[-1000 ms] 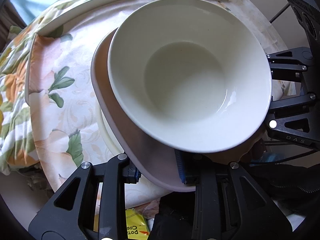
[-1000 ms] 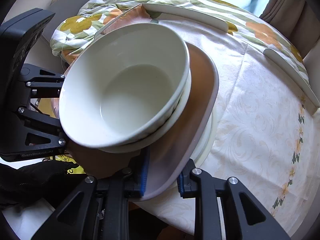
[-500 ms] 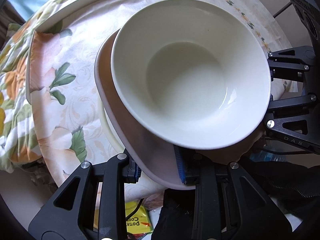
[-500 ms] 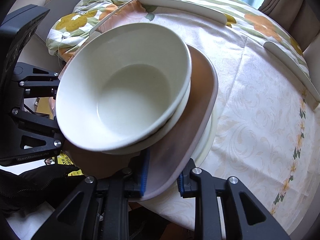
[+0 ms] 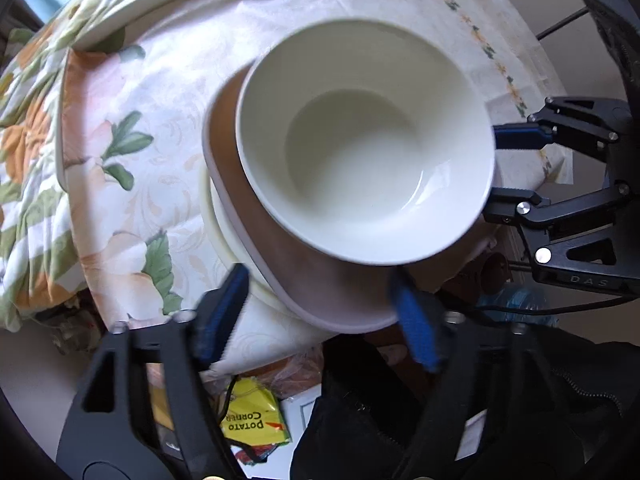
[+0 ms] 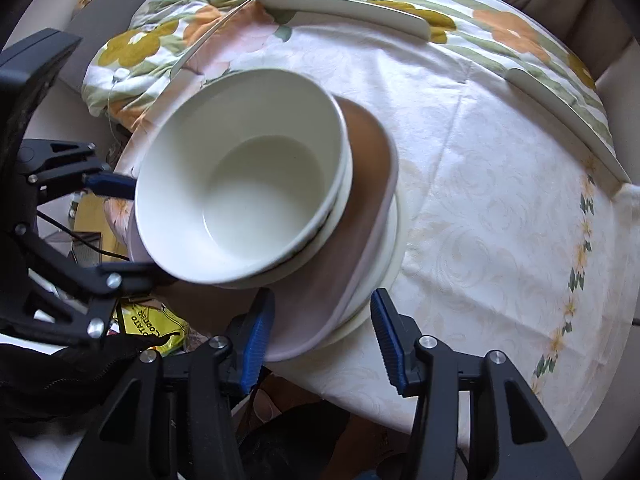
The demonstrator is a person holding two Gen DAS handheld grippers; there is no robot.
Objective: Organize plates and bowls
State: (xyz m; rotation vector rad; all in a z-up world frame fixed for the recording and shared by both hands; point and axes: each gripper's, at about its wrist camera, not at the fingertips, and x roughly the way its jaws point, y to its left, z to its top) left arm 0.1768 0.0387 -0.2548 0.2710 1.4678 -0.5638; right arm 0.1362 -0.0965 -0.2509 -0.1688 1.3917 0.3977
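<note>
A stack stands at the near edge of the table. On top is a white bowl [image 5: 368, 152] [image 6: 248, 184], nested in a second bowl whose rim [image 6: 342, 204] shows. Under them lie a brown plate [image 5: 280, 264] [image 6: 360, 208] and a cream plate [image 5: 222, 232] [image 6: 394, 240]. My left gripper [image 5: 320, 316] [image 6: 124, 228] is opening, its blue pads [image 5: 224, 312] apart from the brown plate's rim between them. My right gripper [image 6: 322, 332] [image 5: 508, 168] is also opening, with both plates' rims between its pads [image 6: 388, 336], untouched.
A white patterned cloth [image 6: 480, 200] covers the round table, with a floral cloth [image 5: 36, 152] over the far side. Cream strips [image 6: 344, 12] lie along the table's far edge. A yellow snack packet [image 5: 252, 424] and a black glove [image 6: 60, 372] show below the table's edge.
Both grippers were shut on the brown plate's rim and have let go, their jaws now spread wide. The left gripper has drawn back and up, so the stack looks smaller.
</note>
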